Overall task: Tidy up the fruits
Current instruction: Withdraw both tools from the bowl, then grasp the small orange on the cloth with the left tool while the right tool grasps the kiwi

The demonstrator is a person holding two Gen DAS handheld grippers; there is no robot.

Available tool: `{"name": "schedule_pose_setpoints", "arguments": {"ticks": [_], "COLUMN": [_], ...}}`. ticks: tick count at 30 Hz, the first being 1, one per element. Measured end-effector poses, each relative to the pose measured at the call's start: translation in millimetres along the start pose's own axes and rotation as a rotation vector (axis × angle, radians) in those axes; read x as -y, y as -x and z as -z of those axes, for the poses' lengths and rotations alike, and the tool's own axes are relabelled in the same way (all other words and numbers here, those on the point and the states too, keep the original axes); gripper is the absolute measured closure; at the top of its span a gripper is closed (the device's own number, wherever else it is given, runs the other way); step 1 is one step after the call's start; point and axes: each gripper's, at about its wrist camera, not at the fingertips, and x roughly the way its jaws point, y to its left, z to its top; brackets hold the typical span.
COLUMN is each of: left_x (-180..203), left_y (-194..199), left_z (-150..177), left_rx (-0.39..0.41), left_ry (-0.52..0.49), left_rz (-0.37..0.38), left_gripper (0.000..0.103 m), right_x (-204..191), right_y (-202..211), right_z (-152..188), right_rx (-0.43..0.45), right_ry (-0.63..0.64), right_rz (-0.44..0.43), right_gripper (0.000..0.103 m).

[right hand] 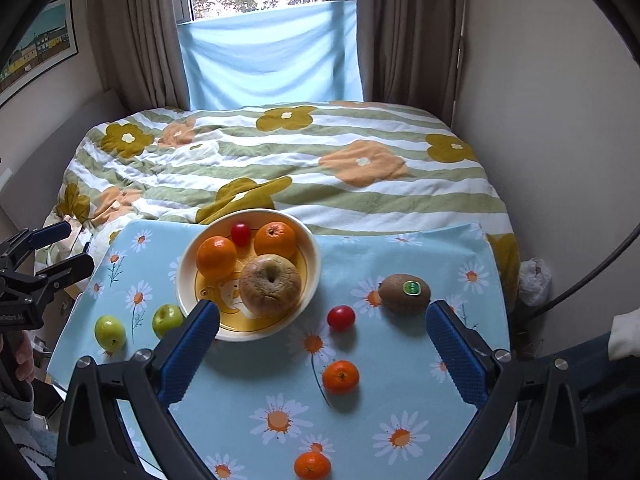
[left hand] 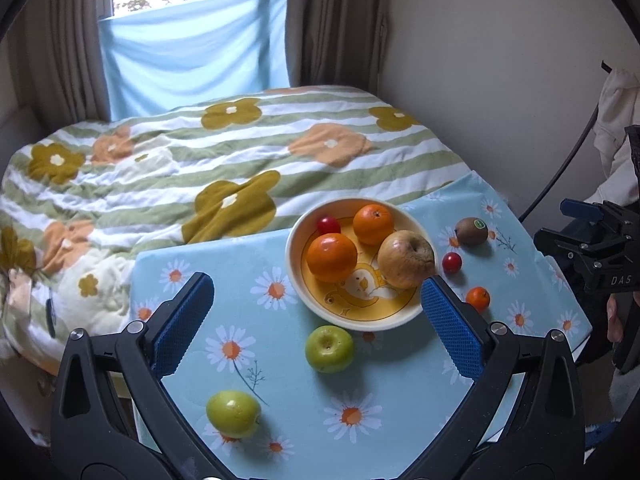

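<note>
A cream bowl (left hand: 298,280) (right hand: 310,264) on the daisy tablecloth holds two oranges (left hand: 332,257) (left hand: 373,224), a brownish apple (left hand: 406,258) (right hand: 271,285) and a red cherry tomato (left hand: 329,225). Loose on the cloth lie two green apples (left hand: 329,348) (left hand: 233,413), a kiwi (right hand: 404,293) (left hand: 472,231), a red tomato (right hand: 341,317) (left hand: 452,262) and two mandarins (right hand: 341,377) (right hand: 312,465). My left gripper (left hand: 316,300) is open and empty above the near green apple. My right gripper (right hand: 322,330) is open and empty above the tomato.
The small table (right hand: 460,400) stands against a bed with a flowered striped quilt (right hand: 300,160). A wall is at the right and a curtained window behind. The table's edges drop off left, right and near.
</note>
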Motion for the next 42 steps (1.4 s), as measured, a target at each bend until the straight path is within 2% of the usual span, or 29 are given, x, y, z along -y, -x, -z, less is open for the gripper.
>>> {"name": "schedule_pose_setpoints", "arguments": {"ticks": [4,10,19,29,36,42], "left_x": [19.1,57.4,118.6,166.5,190.1,211.8], "left_y": [2.5,-4.0,-26.1,-58.3,-79.4,-90.8], "left_z": [-2.8,-6.5,7.2,60.0,101.8,125.9], "left_rx": [0.004,-0.015,-0.086,-0.191,-0.309,-0.367], "left_ry": [-0.03,-0.045,0.04,0.197,0.293,0.315], "left_rz": [0.015,0.024,-0.012,-0.084,-0.078,-0.068], "left_gripper": [0.0,0.0,0.0,0.0,0.0,0.0], "right_x": [19.0,49.0,93.1,125.5,134.2,135.2], "right_y": [8.5,14.6,-7.5,-67.9,-114.1,-142.9], "right_z": [1.7,0.4,-4.4,-4.3,4.3,9.5], "right_rx": [0.009,0.019,-0.028,-0.077,-0.139,-0.178], "right_ry": [-0.007,-0.015,0.074,0.207,0.269,0.304], "right_rz": [0.018,-0.009,-0.092,-0.213,-0.268,-0.298], "right_gripper": [0.0,0.0,0.0,0.0,0.0,0.0]}}
